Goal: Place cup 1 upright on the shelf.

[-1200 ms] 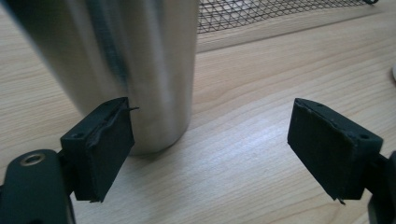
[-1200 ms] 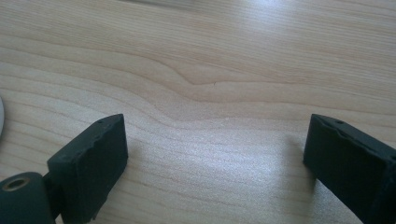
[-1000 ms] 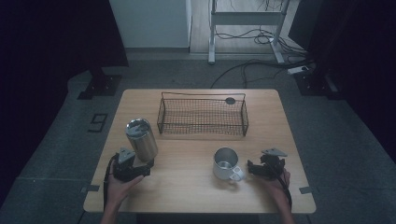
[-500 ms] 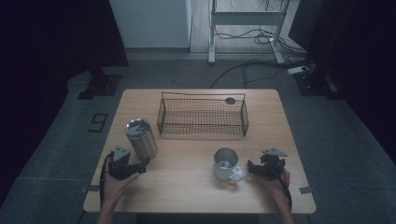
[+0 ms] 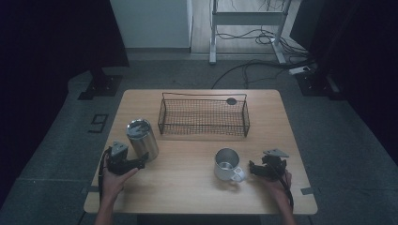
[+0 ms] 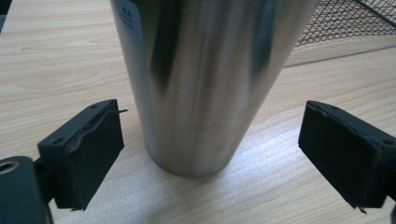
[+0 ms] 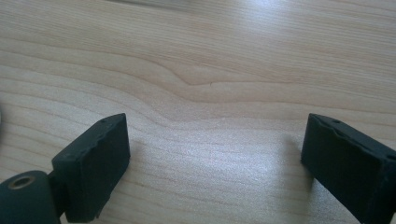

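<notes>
A tall steel tumbler [image 5: 141, 139] stands upright on the left of the wooden table [image 5: 187, 197]. My left gripper [image 5: 140, 163] lies just in front of it, open. In the left gripper view the tumbler [image 6: 201, 79] rises just beyond the two spread jaws and touches neither pad. A steel mug [image 5: 226, 164] with a handle stands at the front right. My right gripper [image 5: 252, 168] rests beside that handle, open. The right gripper view has bare wood [image 7: 210, 84] between its jaws.
A black wire basket [image 5: 203, 116] stands at the middle back of the table, with a small dark round object [image 5: 231, 101] at its far right rim. Its mesh [image 6: 350, 18] is at the top right of the left gripper view. Hands hold both grippers near the front edge.
My left gripper has drawn back slightly toward the front edge, away from the tumbler. The right gripper and the mug have stayed put.
</notes>
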Demonstrator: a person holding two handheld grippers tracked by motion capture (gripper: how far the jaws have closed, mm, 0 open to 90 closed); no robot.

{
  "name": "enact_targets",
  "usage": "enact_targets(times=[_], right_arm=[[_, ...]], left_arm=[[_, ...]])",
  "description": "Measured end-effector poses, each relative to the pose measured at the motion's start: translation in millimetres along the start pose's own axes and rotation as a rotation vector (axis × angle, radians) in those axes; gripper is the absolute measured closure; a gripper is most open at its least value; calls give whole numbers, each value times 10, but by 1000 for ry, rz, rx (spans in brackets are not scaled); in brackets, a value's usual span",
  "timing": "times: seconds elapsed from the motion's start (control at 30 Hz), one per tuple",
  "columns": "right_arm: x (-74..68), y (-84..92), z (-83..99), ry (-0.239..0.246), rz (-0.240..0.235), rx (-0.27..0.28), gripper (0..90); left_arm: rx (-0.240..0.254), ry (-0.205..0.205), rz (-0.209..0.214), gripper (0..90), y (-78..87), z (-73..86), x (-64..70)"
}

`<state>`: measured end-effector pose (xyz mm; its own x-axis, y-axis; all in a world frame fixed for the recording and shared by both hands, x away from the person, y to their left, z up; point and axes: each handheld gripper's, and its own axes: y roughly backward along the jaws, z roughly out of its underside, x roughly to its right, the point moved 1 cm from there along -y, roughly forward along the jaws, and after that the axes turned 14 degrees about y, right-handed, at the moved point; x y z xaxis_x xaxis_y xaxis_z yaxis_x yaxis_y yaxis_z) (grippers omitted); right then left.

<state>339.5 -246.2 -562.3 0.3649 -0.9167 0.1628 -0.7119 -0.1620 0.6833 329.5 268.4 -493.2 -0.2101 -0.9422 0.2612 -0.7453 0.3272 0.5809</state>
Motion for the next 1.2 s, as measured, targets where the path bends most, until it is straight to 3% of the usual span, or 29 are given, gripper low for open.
enact_targets(times=[1.2], right_arm=[[0, 2, 0, -1, 3, -2, 78]], left_arm=[[5, 2, -6, 29, -242, -322, 53]])
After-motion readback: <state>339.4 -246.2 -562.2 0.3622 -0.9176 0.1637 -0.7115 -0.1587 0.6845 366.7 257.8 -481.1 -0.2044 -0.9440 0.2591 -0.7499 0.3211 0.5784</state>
